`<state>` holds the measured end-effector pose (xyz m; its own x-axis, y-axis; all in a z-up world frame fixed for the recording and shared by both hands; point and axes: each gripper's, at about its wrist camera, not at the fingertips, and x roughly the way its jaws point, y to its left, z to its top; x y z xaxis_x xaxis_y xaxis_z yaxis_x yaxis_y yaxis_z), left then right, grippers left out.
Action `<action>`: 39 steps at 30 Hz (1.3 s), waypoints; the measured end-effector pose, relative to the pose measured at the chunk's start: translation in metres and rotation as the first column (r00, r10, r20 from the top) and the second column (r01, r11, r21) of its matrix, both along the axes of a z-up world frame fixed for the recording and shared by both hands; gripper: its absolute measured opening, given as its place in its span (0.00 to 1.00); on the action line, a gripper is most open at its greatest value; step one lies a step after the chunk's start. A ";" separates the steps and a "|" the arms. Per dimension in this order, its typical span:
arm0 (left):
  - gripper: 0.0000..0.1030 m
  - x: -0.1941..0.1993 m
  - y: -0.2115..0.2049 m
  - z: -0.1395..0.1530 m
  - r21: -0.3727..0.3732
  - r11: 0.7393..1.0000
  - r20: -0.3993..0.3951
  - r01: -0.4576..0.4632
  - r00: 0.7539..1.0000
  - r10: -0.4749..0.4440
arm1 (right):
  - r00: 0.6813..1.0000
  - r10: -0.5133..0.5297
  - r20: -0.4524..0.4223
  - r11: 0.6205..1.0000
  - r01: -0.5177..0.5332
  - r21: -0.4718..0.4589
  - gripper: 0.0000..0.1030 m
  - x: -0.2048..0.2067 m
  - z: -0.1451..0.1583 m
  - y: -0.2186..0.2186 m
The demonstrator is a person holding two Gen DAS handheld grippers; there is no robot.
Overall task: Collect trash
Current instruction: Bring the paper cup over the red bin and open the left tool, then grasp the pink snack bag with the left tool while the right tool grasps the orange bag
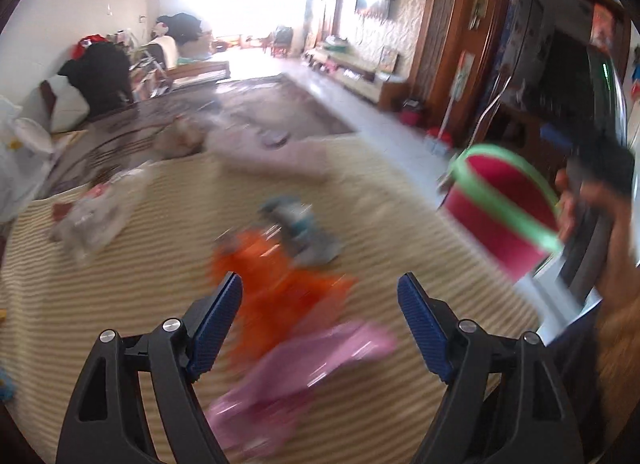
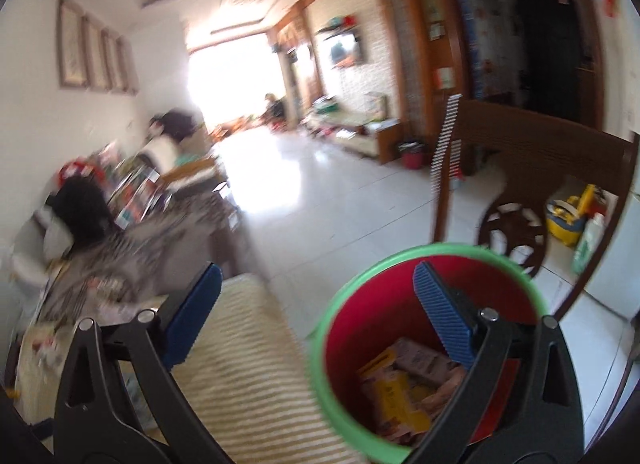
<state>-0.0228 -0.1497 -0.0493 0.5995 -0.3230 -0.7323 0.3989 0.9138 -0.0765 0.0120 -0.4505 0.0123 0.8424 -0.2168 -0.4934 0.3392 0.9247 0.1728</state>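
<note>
Trash lies on a striped cloth (image 1: pixel 380 204): an orange wrapper (image 1: pixel 276 288), a pink wrapper (image 1: pixel 296 368), a blue-grey packet (image 1: pixel 298 232) and a clear plastic bag (image 1: pixel 100 212). My left gripper (image 1: pixel 320 296) is open above the orange and pink wrappers. A red bin with a green rim (image 1: pixel 500 212) is at the right. In the right wrist view the bin (image 2: pixel 360 328) holds yellow and tan packets (image 2: pixel 404 384). My right gripper (image 2: pixel 316 296) is open and empty, with its right finger over the bin's mouth.
A dark wooden chair (image 2: pixel 532 152) stands behind the bin. A cluttered sofa with a black bag (image 1: pixel 104 72) is at the left. A tiled floor (image 2: pixel 320 192) runs down the long room. A small red bin (image 2: pixel 412 152) stands by the far cabinet.
</note>
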 end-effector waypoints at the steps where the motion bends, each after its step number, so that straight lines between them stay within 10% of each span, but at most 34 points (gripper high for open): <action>1: 0.74 -0.002 0.008 -0.006 0.018 1.000 -0.014 0.005 1.000 -0.005 | 0.999 0.030 -0.013 1.000 -0.031 -0.004 0.93 0.004 -0.001 0.008; 15: 0.71 -0.012 0.004 -0.058 0.085 0.988 -0.191 0.127 0.976 -0.109 | 0.930 0.310 -0.198 0.946 -0.322 -0.033 0.95 0.038 -0.027 0.103; 23: 0.26 -0.004 0.039 -0.048 -0.099 0.995 -0.191 -0.007 0.982 -0.012 | 0.913 0.342 -0.220 0.937 -0.349 0.008 0.95 0.043 -0.035 0.113; 28: 0.26 0.003 0.088 -0.031 -0.263 0.951 -0.153 -0.165 0.980 0.128 | 0.892 0.402 -0.206 0.914 -0.404 0.034 0.95 0.044 -0.033 0.127; 34: 0.26 0.010 0.134 -0.037 -0.220 0.902 -0.167 -0.371 0.926 0.340 | 0.835 0.515 -0.195 0.855 -0.516 0.050 0.90 0.044 -0.031 0.156; 39: 0.55 0.014 0.153 -0.049 -0.190 0.871 -0.155 -0.454 0.890 0.430 | 0.733 0.631 -0.254 0.764 -0.644 0.040 0.73 0.043 -0.040 0.191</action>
<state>-0.0088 0.0034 -0.0987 0.6409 -0.1992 -0.7414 -0.0639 0.9485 -0.3101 0.0555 -0.2600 -0.0278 0.6487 0.2995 -0.6996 -0.3084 0.9439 0.1181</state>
